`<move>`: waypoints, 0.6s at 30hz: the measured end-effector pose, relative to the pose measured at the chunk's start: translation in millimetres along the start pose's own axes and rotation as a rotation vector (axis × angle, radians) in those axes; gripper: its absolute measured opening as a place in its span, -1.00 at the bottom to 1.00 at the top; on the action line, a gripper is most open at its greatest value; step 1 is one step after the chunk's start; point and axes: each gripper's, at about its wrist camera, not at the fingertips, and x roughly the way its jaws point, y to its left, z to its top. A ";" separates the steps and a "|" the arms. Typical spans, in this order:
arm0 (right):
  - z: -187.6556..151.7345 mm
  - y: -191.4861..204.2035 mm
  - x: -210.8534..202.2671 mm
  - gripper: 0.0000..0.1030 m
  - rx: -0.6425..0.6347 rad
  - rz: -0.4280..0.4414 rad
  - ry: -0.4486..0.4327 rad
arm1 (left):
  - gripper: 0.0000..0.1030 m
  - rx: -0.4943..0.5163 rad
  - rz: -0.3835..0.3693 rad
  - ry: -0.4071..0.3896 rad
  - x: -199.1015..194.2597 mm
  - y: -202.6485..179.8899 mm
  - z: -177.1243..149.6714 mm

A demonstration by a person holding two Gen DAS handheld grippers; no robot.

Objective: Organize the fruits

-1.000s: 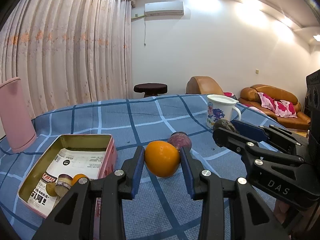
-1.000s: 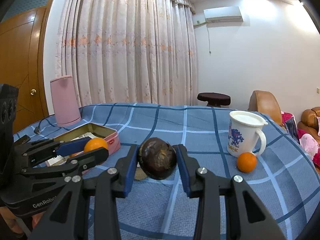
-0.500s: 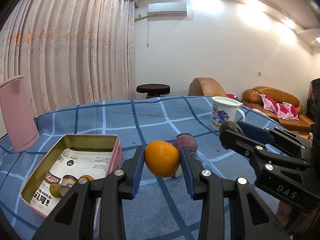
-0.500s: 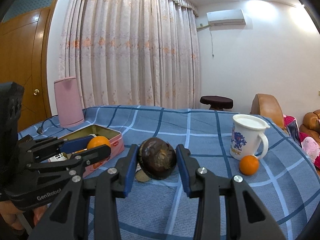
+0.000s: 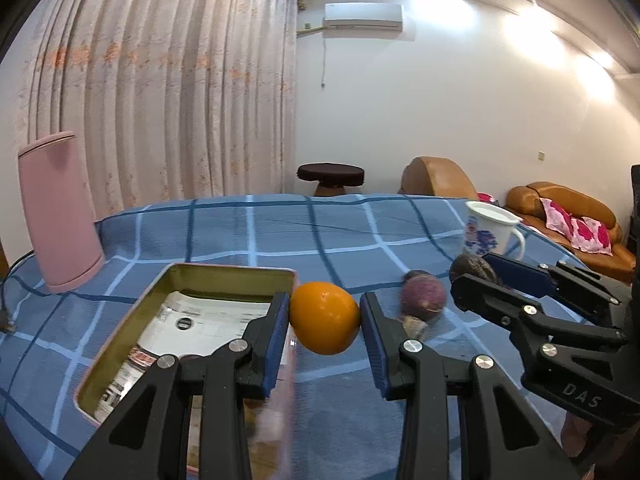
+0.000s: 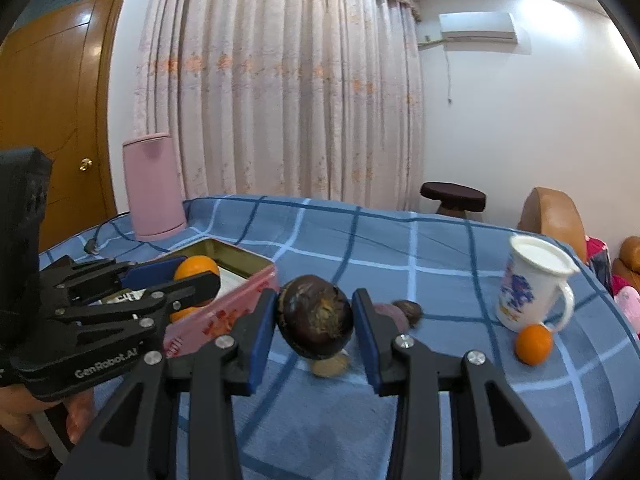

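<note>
Smooth round orange (image 5: 324, 318) pinched in the left claw (image 5: 324, 320); the right claw (image 6: 315, 322) (stamped "DAS") grips a wrinkled dark fruit (image 6: 315, 316), pink tin (image 6: 224, 312) to its left.

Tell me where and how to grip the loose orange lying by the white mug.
Grip the loose orange across its widest middle, coming from the near side, fingers left and right. It is round, so any narrower hold may slip. The white mug stands close behind it, blocking that side.

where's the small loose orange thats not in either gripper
In the right wrist view, the small orange lies on the blue checked cloth at right, beside the white printed mug.
</note>
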 end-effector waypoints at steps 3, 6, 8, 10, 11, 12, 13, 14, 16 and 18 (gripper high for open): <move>9.0 11.5 9.0 -0.20 -0.029 0.019 0.002 | -0.25 -0.009 0.020 0.001 0.1 12.6 2.6; 15.9 21.8 17.5 -0.20 -0.050 0.036 0.005 | -0.26 -0.012 0.043 0.009 1.9 23.4 4.1; 19.3 28.9 22.9 -0.20 -0.063 0.045 0.007 | -0.25 -0.016 0.053 0.015 2.9 29.7 4.5; 22.0 35.6 28.4 -0.20 -0.071 0.057 0.011 | -0.25 -0.018 0.065 0.019 3.9 35.8 4.4; 22.9 38.1 30.5 -0.20 -0.072 0.063 0.013 | -0.25 -0.019 0.072 0.022 4.4 39.2 4.4; 23.5 40.6 31.7 -0.20 -0.073 0.068 0.015 | -0.25 -0.021 0.077 0.024 4.8 42.2 4.7; 24.6 43.6 34.4 -0.20 -0.076 0.075 0.017 | -0.25 -0.023 0.081 0.025 4.9 45.2 4.8; 25.3 45.8 36.5 -0.20 -0.078 0.078 0.019 | -0.25 -0.023 0.090 0.028 5.3 48.6 5.1; 26.4 51.1 41.9 -0.20 -0.084 0.089 0.026 | -0.25 -0.022 0.098 0.033 5.3 54.1 5.2; 28.3 55.4 47.0 -0.20 -0.089 0.099 0.032 | -0.25 -0.016 0.106 0.040 6.5 58.5 4.7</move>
